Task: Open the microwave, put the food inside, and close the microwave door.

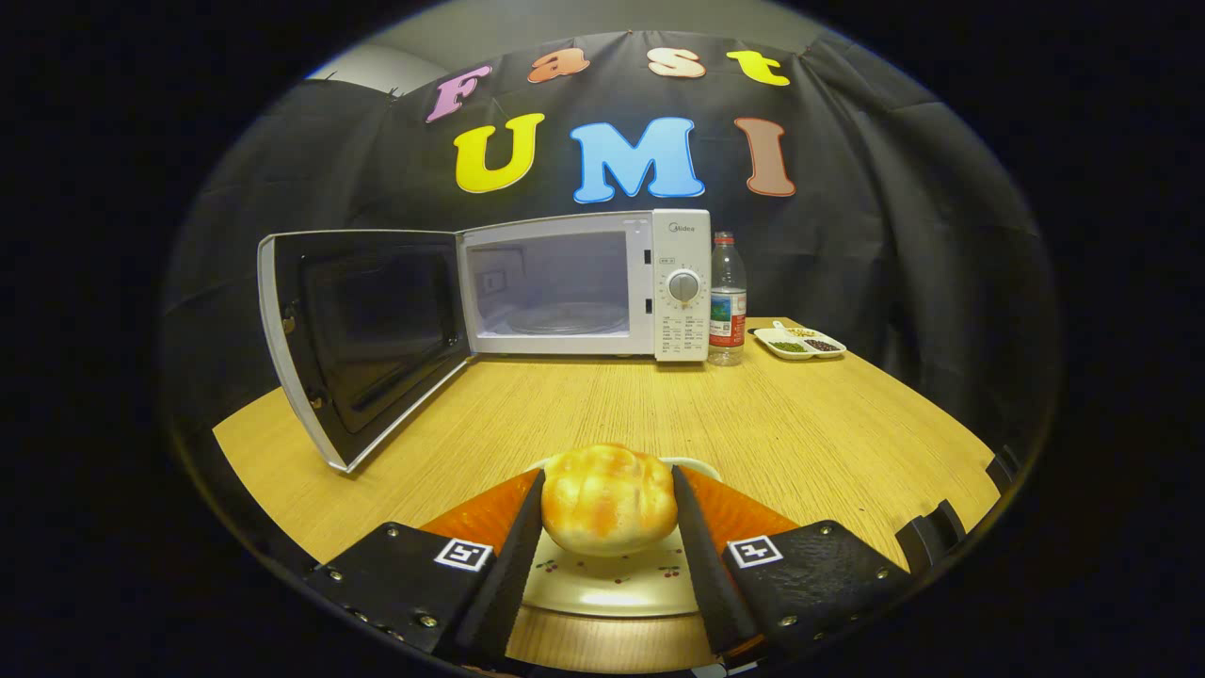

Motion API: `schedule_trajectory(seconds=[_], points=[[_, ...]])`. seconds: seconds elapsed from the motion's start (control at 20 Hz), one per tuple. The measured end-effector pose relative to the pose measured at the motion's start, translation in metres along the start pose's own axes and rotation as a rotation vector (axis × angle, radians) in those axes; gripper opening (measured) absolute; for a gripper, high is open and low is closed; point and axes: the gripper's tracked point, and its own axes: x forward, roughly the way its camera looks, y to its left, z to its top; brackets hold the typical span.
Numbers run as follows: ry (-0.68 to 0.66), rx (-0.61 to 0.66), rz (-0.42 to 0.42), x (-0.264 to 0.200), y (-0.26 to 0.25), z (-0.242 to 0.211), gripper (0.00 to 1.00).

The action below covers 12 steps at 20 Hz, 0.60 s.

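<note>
A black cloth wall stands behind the wood table. The microwave sits at the back of the table, its door swung wide open. Beside the microwave stand a bottle and a small tray. In front of the microwave, the claw pinches the bun over a plate.

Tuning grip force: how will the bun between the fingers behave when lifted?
The bread bun looks puffy, so probably soft, light and easily squashed. The gripper fingers touch both its sides; its rounded shape may roll on the plate if released.
</note>
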Motion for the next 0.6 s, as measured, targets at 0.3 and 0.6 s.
schedule_trajectory(seconds=[0.3, 0.6], points=[[-0.058, -0.086, 0.021, 0.008, 0.025, 0.04, 0.76], [-0.114, -0.221, 0.027, 0.037, 0.049, 0.092, 0.76]])
